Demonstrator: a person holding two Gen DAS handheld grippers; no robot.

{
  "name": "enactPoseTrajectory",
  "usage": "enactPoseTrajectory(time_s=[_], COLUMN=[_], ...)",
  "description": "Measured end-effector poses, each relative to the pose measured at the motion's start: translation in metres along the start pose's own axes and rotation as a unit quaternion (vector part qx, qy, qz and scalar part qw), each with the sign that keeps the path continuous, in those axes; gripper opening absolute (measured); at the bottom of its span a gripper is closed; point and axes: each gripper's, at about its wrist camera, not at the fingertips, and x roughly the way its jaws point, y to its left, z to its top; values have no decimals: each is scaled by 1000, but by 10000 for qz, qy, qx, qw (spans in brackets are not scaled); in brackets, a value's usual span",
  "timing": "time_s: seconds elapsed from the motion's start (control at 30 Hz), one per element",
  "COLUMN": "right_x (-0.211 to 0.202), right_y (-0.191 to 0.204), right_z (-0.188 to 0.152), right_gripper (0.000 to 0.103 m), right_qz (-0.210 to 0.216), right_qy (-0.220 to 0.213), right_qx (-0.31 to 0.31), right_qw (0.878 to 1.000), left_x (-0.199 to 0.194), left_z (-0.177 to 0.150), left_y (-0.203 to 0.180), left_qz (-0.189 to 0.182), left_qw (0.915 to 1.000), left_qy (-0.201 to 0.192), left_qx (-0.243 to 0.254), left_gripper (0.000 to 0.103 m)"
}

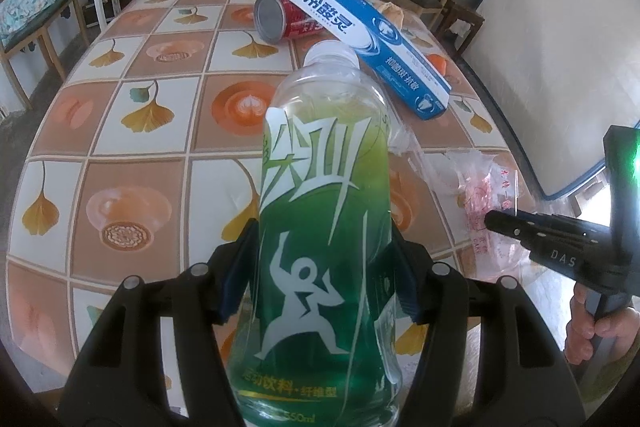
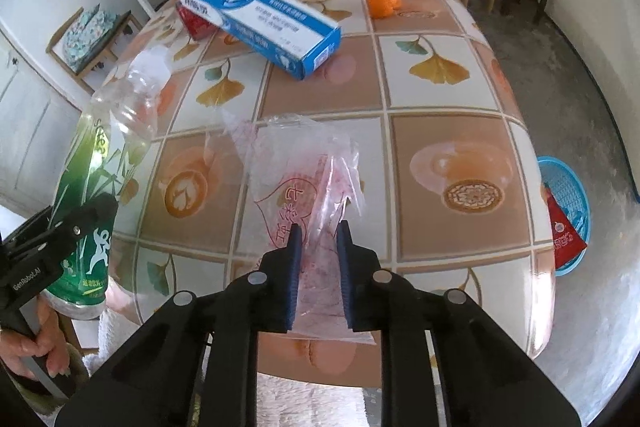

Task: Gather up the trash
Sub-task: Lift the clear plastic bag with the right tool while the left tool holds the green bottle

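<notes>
At the desk's near edge, the right gripper [image 2: 319, 241] has its jaws narrowed on a crumpled clear plastic bag [image 2: 298, 183]; the left gripper [image 1: 320, 259] clamps a green-labelled plastic bottle [image 1: 324, 227]. The flimsy film could slip free when lifted.

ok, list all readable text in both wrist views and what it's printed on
"冷酸灵": blue toothpaste box.
"DAS": right gripper body.
"GenRobot.AI": left gripper body.
"运动饮料·纤维型": green bottle label bottom; large white brand script above is too stylised to read; a volume ending "50ml" is partly cut off.
"七彩虹", red print: clear plastic bag.
Red can and red packet in blue basket: print too small or blurred.
</notes>
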Motion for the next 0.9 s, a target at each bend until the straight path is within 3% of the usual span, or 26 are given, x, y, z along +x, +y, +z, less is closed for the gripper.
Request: enactPoseTrajectory(time_s=[0.9], right_x=[-41], right_y=[-7], right_z=[12], right_gripper=[16], right_qz=[18], right_qy=[-595], right_qx=[155], right_qw=[9981], left_x=[-21], left_z=[1], left_y=[-4], left_qz=[9], left_qw=[9995], left_qy=[-304], left_qx=[-8], left_gripper=[58])
